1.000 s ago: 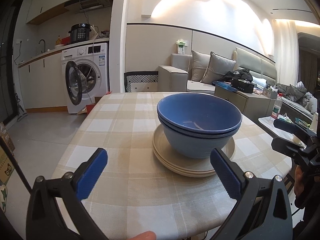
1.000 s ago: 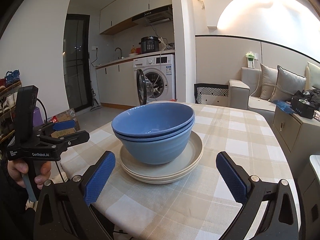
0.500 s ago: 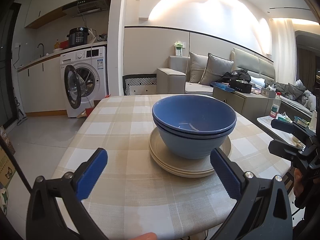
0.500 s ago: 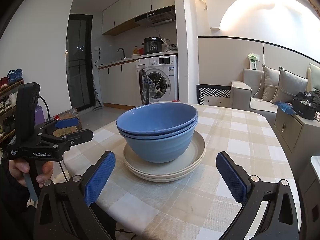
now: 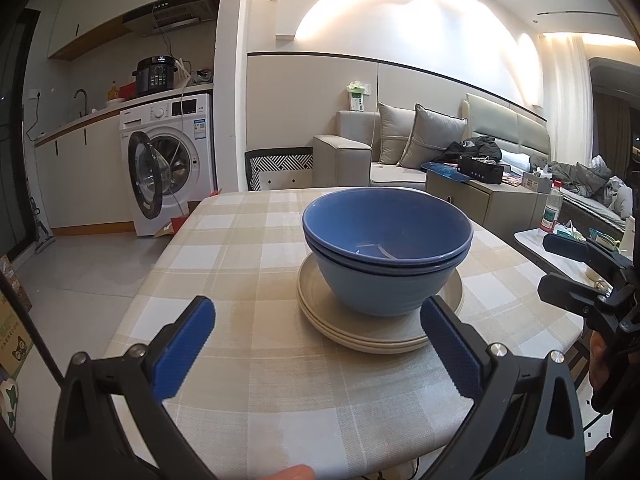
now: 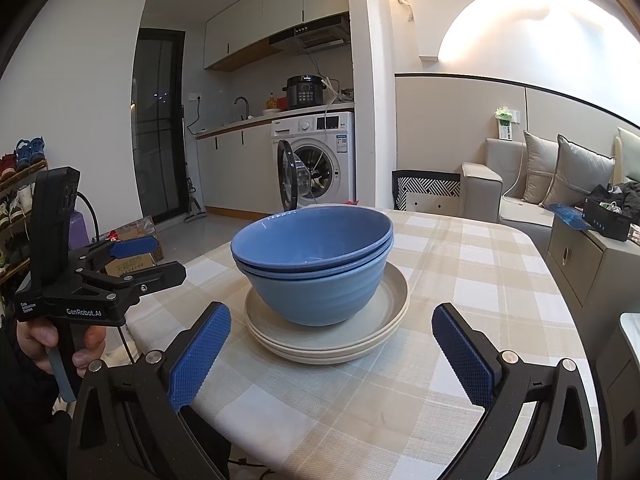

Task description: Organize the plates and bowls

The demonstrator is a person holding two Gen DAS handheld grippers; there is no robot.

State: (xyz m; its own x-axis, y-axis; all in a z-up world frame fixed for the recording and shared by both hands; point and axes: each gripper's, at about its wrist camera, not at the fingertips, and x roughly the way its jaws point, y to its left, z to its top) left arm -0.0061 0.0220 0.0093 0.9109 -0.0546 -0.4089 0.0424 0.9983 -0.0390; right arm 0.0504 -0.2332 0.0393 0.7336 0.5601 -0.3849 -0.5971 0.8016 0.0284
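Two blue bowls [image 5: 386,252] are nested on three cream plates [image 5: 380,322] stacked mid-counter [image 5: 248,248]. Near the stack, the left claw [image 5: 316,350] and right claw [image 6: 330,354] are held wide and empty. If bumped sideways, the bowls could probably be slid off the plates.

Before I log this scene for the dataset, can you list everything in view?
bowls: two, blue, nested, on the plates
plates: stacked, cream, count unclear, on the table
table: one, beige checked cloth
washing machine: one, white, door open, under the kitchen counter
pressure cooker: one, black, on that counter
sofa: one, grey, with two cushions, behind the table
bottle: one, clear with red cap, on the side table at right
left gripper: black, blue pads, jaws open, empty
right gripper: same, jaws open, empty
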